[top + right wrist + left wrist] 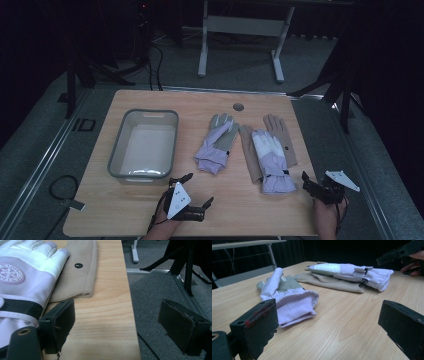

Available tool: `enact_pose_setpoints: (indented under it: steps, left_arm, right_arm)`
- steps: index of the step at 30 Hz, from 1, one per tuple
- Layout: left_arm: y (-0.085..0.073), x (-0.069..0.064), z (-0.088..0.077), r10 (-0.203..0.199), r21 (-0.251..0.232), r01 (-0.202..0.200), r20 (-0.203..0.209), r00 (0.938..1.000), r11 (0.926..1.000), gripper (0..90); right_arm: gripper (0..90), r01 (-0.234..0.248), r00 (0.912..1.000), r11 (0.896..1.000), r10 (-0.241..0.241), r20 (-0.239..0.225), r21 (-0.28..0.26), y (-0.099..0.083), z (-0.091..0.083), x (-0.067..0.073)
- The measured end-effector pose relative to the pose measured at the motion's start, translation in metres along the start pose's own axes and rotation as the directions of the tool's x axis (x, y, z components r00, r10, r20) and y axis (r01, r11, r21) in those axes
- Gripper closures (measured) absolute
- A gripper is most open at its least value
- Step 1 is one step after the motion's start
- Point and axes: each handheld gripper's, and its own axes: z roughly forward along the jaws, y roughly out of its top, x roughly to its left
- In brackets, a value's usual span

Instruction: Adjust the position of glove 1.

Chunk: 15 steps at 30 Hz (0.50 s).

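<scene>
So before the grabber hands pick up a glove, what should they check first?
1. Left gripper fingers open: ok.
2. Right gripper fingers open: ok.
3. Both grippers holding nothing: ok.
4. Grey tub empty and ready: ok.
5. Knit lilac glove lying free near the left gripper: ok.
6. Lilac-and-white glove lying free by itself: not ok, it rests on the beige glove.

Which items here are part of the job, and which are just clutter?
In play: knit lilac glove, lilac ski glove lying on a beige glove, grey bin, left tool and right tool, both open and holding nothing.

Lying about: white frame legs beyond the table, cable on the floor.
</scene>
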Motion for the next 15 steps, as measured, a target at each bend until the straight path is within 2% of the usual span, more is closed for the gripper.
enact_pose_setpoints:
  steps: [3, 4, 8, 12, 15]
  left_arm:
    - [0.0, 0.002, -0.001, -0.01, -0.004, 0.01, 0.006, 0.9999, 0.9999, 2.7]
    - [-0.001, 0.005, -0.001, -0.03, -0.011, 0.031, 0.016, 0.9994, 0.9995, 2.7]
    - [-0.002, 0.007, -0.002, -0.041, -0.023, 0.042, 0.043, 0.9982, 0.9988, 2.7]
    - [-0.002, 0.007, -0.002, -0.042, -0.024, 0.043, 0.052, 0.9978, 0.9988, 2.8]
    - [-0.002, 0.008, -0.003, -0.043, -0.028, 0.045, 0.053, 0.9976, 0.9986, 2.7]
  right_arm:
    - [14.1, -0.012, 0.9999, 1.0, 0.012, -0.01, 0.01, 0.001, 0.0, -0.002]
    - [14.1, -0.014, 0.9998, 1.0, 0.015, -0.014, 0.012, 0.002, 0.0, -0.003]
    - [14.1, -0.017, 0.9998, 0.999, 0.017, 0.005, 0.031, 0.013, -0.005, -0.015]
    - [13.2, 0.003, 0.9992, 0.999, -0.001, -0.04, 0.05, 0.036, -0.013, -0.019]
    - [12.5, 0.014, 0.9981, 1.0, -0.013, -0.06, 0.01, 0.057, -0.024, -0.017]
